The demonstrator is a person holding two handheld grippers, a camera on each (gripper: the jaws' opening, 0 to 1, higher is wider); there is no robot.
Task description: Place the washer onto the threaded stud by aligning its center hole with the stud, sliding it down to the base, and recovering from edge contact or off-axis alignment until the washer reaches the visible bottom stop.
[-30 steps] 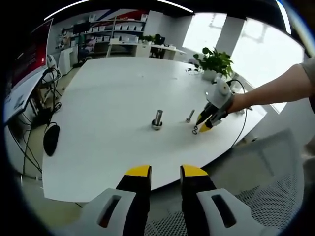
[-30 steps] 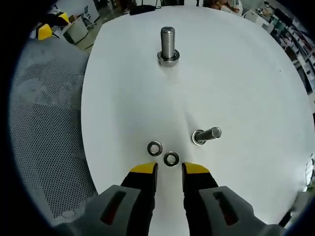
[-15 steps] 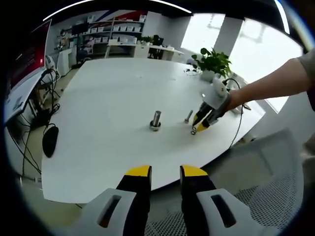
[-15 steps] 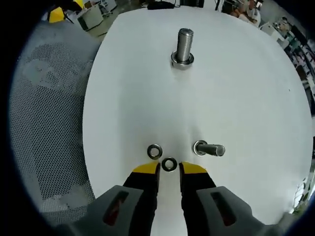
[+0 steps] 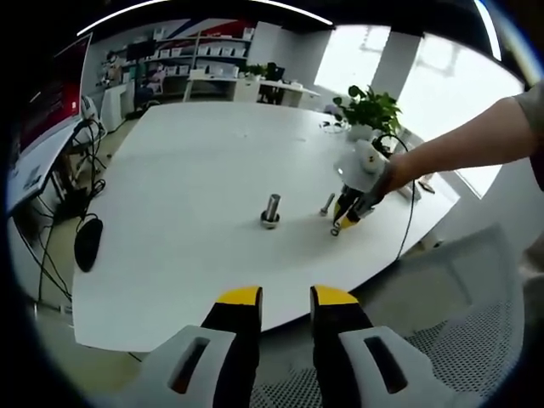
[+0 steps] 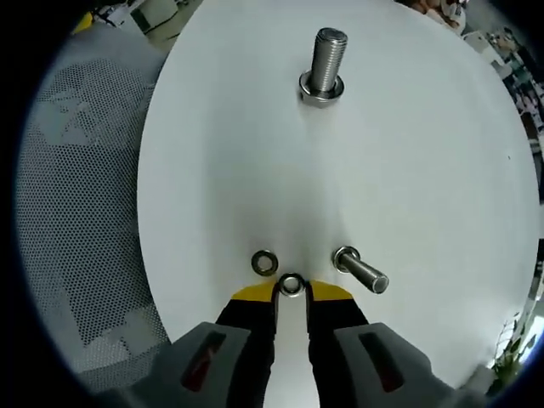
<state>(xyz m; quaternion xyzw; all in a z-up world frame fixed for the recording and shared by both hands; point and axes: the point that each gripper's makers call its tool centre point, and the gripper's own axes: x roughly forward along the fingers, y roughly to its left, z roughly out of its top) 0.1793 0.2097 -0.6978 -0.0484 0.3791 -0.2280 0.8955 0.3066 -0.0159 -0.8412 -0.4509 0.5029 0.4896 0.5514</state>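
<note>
Two washers are lying on the white table (image 6: 408, 170); the right gripper (image 6: 291, 291) is closing on the nearer washer (image 6: 291, 284), not visibly clamped. Left gripper (image 5: 286, 295) fingers are standing apart, empty.

Right gripper (image 6: 291, 293) now astride washer (image 6: 291, 284).

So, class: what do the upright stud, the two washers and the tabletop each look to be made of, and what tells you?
Upright stud: probably steel, a silvery-grey shaft with ridged threads. Washer at the right gripper's tips and the washer beside it: likely plated metal, with bright grey rings. Tabletop: smooth matte white, perhaps laminate; the pictures cannot settle it.
</note>
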